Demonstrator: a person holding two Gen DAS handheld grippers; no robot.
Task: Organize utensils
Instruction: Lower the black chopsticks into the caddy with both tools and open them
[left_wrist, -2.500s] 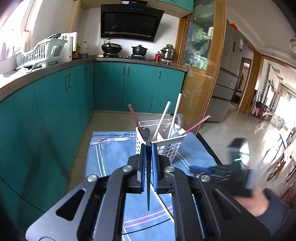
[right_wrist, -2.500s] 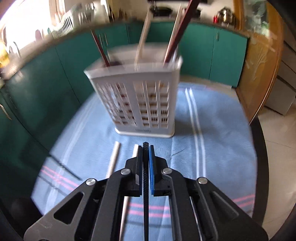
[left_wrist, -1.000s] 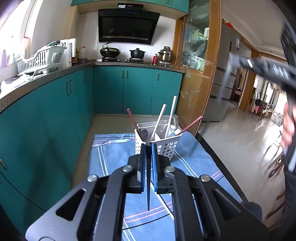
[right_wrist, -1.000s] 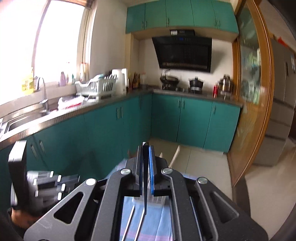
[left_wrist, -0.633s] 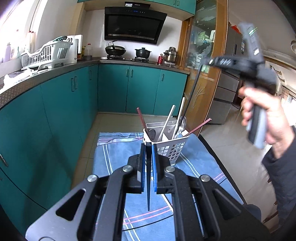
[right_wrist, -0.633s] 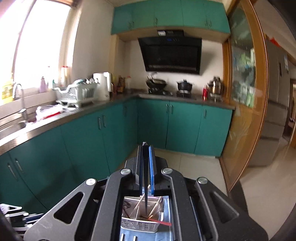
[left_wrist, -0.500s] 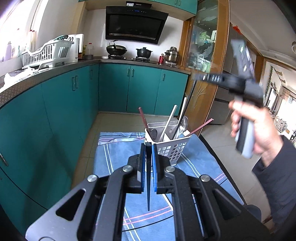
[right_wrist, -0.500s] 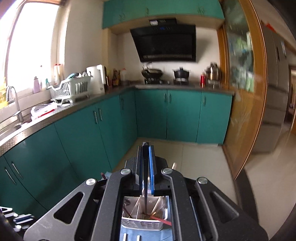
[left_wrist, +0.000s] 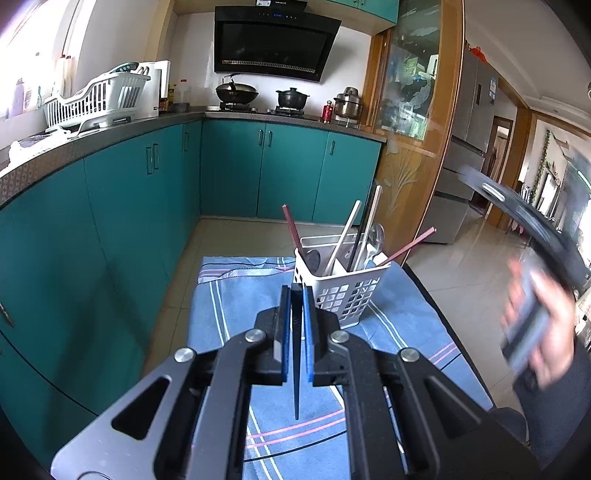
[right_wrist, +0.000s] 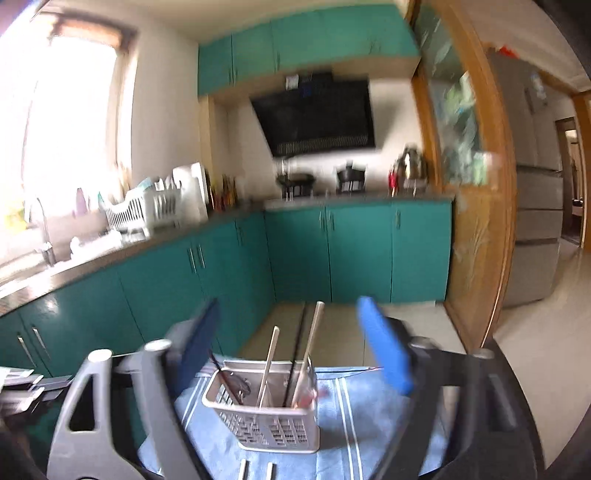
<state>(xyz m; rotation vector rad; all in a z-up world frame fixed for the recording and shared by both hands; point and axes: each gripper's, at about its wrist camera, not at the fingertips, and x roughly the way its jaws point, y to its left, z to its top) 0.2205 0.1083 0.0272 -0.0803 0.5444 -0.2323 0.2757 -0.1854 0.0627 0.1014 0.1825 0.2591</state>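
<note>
Two claws, unlike: left gripper (left_wrist: 294, 291) pressed closed on a thin dark chopstick (left_wrist: 296, 373), tip hanging over the blue striped cloth (left_wrist: 229, 314); right gripper (right_wrist: 291, 343) opening wide, nothing between its jaws, raised above the white utensil basket (right_wrist: 258, 428). Light, stiff, slick sticks by the look of them, best pinched mid-shaft. Two pale chopsticks (right_wrist: 242, 470) lying on the cloth just before the basket.

Both wrist cameras looked forward and slightly down, near the white utensil caddy (left_wrist: 341, 288) at frame centre, sharing it, the blue striped cloth (left_wrist: 236, 306) and teal cabinets (left_wrist: 288, 173).
</note>
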